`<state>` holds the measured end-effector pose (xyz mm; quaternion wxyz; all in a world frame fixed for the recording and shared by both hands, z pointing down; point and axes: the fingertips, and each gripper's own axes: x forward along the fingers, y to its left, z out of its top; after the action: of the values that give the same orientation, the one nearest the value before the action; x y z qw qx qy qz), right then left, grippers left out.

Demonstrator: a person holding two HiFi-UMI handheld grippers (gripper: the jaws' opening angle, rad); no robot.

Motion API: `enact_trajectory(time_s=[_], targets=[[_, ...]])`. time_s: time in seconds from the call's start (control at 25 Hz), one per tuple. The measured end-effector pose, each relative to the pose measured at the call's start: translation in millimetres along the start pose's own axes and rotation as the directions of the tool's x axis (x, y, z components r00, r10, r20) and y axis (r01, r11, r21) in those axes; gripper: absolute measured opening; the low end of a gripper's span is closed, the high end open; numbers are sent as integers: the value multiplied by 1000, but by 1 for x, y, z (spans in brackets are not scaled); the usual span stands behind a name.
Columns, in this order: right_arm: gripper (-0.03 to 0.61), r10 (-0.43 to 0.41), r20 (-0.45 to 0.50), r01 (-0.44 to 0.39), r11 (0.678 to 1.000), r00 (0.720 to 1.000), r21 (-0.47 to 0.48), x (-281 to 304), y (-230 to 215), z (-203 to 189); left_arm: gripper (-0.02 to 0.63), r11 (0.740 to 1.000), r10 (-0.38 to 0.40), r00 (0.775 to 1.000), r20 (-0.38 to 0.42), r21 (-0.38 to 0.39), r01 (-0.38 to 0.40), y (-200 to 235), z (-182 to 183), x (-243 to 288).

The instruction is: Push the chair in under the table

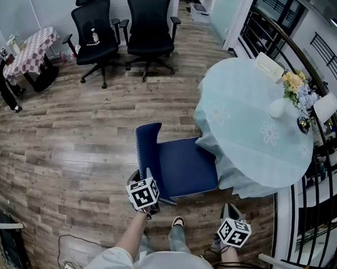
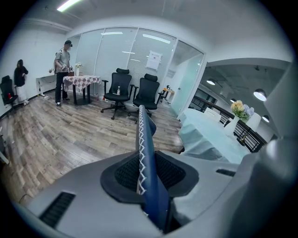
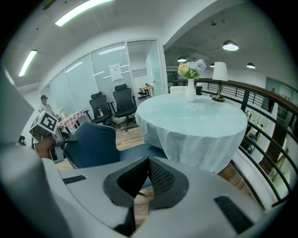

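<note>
Blue chair (image 1: 184, 168), clamped by its backrest in the left gripper (image 2: 143, 174), may skew against the table (image 1: 242, 106) if shoved one-sided; right gripper (image 3: 148, 162) closed, empty.

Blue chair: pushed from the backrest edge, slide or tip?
Probably slides: blue chair stands on smooth wood floor. High push by the left tool at the backrest edge could rock it forward. Padded edge likely gives slightly; draped tablecloth may drag on the seat.

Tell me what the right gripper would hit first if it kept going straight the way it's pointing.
Probably the blue chair's seat, straight beyond the shut tips of the right gripper. The hanging tablecloth sits just beside that line, and depth is unclear.
</note>
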<state>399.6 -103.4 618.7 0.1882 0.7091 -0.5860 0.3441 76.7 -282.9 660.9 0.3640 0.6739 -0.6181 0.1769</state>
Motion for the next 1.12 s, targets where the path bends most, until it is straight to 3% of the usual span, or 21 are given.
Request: enact_trajectory(time_s=[1.12], targets=[[17,72,1,-72,997,997,-21,48,-46,45,95,1000,30,999,-19,0,-30,-67,-16,13]])
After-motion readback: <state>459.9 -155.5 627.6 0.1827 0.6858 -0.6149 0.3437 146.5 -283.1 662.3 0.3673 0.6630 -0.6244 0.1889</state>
